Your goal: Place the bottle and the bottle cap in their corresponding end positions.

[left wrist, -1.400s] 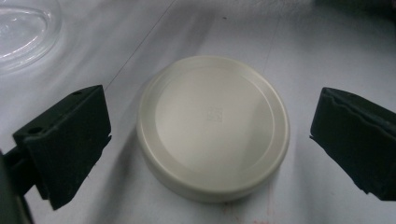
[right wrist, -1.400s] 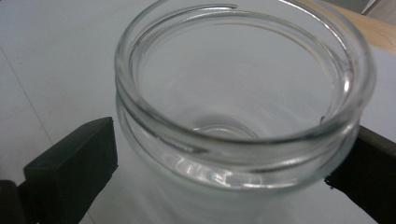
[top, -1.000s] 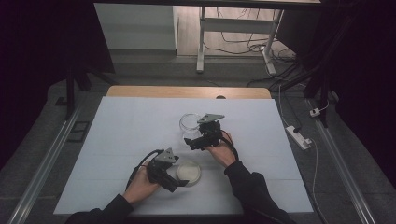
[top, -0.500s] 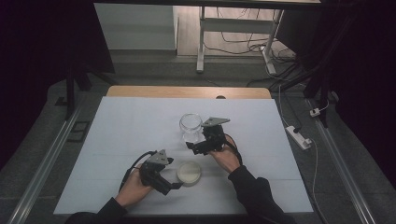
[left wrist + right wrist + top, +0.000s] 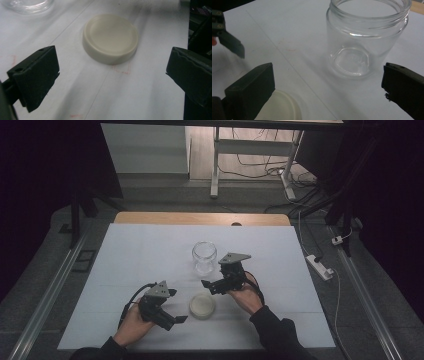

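A clear glass jar (image 5: 204,256) stands upright and without a lid near the middle of the white table (image 5: 125,255). A round cream lid (image 5: 202,305) lies flat on the table in front of it. My left gripper (image 5: 177,306) is open just left of the lid, apart from it. In the left gripper view the lid (image 5: 110,37) lies ahead of the wide open jaws of the left gripper (image 5: 112,75). My right gripper (image 5: 207,287) is open, between jar and lid. In the right gripper view the jar (image 5: 364,37) stands beyond my right gripper (image 5: 327,85), and the lid (image 5: 279,107) peeks in low left.
A wooden strip (image 5: 200,218) edges the table's far side. A white power strip (image 5: 318,266) and cables lie on the floor at the right. A metal rail (image 5: 45,295) runs along the left side. The table's left half is bare white paper.
My left gripper has drawn back leftward from the lid, leaving it on the table. The right gripper has shifted slightly nearer and away from the jar.
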A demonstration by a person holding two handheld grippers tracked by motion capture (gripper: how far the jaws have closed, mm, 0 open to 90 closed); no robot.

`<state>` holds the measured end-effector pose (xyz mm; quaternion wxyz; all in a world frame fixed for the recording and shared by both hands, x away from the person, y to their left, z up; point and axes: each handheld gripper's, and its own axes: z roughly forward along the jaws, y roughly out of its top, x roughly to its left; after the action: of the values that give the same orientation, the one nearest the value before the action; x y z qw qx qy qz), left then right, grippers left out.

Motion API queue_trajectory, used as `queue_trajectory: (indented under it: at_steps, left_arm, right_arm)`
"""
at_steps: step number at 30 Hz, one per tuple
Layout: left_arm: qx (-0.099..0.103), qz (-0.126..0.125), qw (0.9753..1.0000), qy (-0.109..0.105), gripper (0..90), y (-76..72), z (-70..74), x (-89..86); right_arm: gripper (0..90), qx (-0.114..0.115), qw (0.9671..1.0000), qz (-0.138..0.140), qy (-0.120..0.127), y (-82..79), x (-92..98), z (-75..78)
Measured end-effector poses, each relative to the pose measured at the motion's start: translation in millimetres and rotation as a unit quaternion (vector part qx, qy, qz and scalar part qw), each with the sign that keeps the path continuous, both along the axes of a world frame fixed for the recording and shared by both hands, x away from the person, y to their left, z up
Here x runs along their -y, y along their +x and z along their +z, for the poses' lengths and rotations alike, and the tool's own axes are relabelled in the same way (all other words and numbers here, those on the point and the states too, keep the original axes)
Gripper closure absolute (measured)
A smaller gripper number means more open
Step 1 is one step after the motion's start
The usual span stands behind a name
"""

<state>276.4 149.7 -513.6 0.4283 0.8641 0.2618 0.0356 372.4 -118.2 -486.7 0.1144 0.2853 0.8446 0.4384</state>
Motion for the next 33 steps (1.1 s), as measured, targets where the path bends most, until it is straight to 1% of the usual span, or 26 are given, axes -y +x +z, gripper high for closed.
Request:
queue_trajectory:
  at_steps: [3, 9, 11, 15, 21, 23, 28, 33]
  left_arm:
    - [0.000, 0.009, 1.0000, 0.002, 0.0, -2.7, 0.9, -5.9]
    - [0.003, 0.028, 0.9996, 0.008, 0.0, -10.2, 1.7, -17.1]
    - [0.006, 0.035, 0.9993, 0.013, 0.0, -13.1, 2.0, -20.9]
    - [0.008, 0.047, 0.9987, 0.016, 0.0, -18.2, 2.3, -29.2]
    - [0.003, 0.067, 0.9977, 0.013, 0.0, -24.4, 2.0, -43.8]
    - [0.000, 0.073, 0.9972, 0.012, 0.0, -26.5, 1.7, -48.8]
    - [-0.007, 0.092, 0.9957, 0.007, 0.0, -32.5, 0.6, -60.1]
    - [-0.011, 0.109, 0.9940, 0.003, 0.0, -38.7, -0.2, -71.3]
  right_arm:
    - [0.0, 0.003, 1.0000, 0.005, -0.006, -5.1, 1.6, 0.6]
    - [0.0, 0.006, 0.9998, 0.013, -0.011, -14.3, 8.2, 1.2]
    - [0.0, 0.008, 0.9998, 0.013, -0.012, -17.5, 11.6, 0.6]
    - [0.0, 0.009, 0.9998, 0.009, -0.013, -23.0, 20.3, -2.7]
    - [0.0, 0.015, 0.9997, 0.008, -0.017, -33.8, 34.9, -8.2]
    - [0.0, 0.019, 0.9996, 0.004, -0.020, -37.3, 41.0, -9.9]
    - [0.0, 0.017, 0.9996, -0.016, -0.015, -45.0, 59.1, -11.7]
    - [0.0, 0.014, 0.9992, -0.032, -0.018, -53.7, 74.6, -12.2]
